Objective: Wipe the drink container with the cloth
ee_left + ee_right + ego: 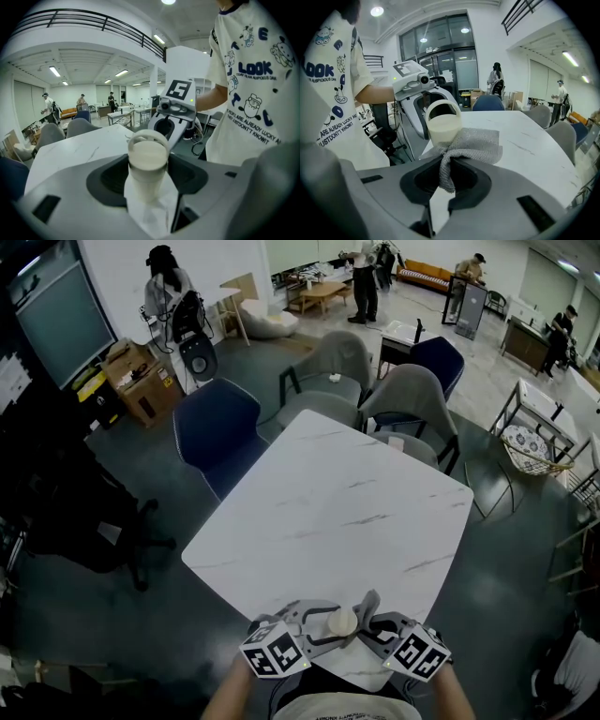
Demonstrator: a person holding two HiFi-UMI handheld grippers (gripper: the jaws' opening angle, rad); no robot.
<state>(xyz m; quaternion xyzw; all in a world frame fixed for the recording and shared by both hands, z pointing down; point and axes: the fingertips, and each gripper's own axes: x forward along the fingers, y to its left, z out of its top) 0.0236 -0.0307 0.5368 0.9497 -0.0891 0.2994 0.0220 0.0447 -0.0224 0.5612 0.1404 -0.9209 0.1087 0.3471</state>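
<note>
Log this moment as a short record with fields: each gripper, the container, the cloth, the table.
left gripper: closed around the body of the drink container
right gripper: closed on a bunched end of the cloth
drink container: cream, loop handle on top, at the table's near corner
cloth: grey, woven; its free end lies against the container's side
table: white, marble-veined top
chairs: stand along the table's far sides

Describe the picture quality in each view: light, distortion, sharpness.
Head view: dim, dark at the left, fisheye-curved edges, the table brightest. Left gripper view: black corners, ceiling lamp glaring on top, drink container slightly soft. Right gripper view: black corners, cloth weave sharp.
</note>
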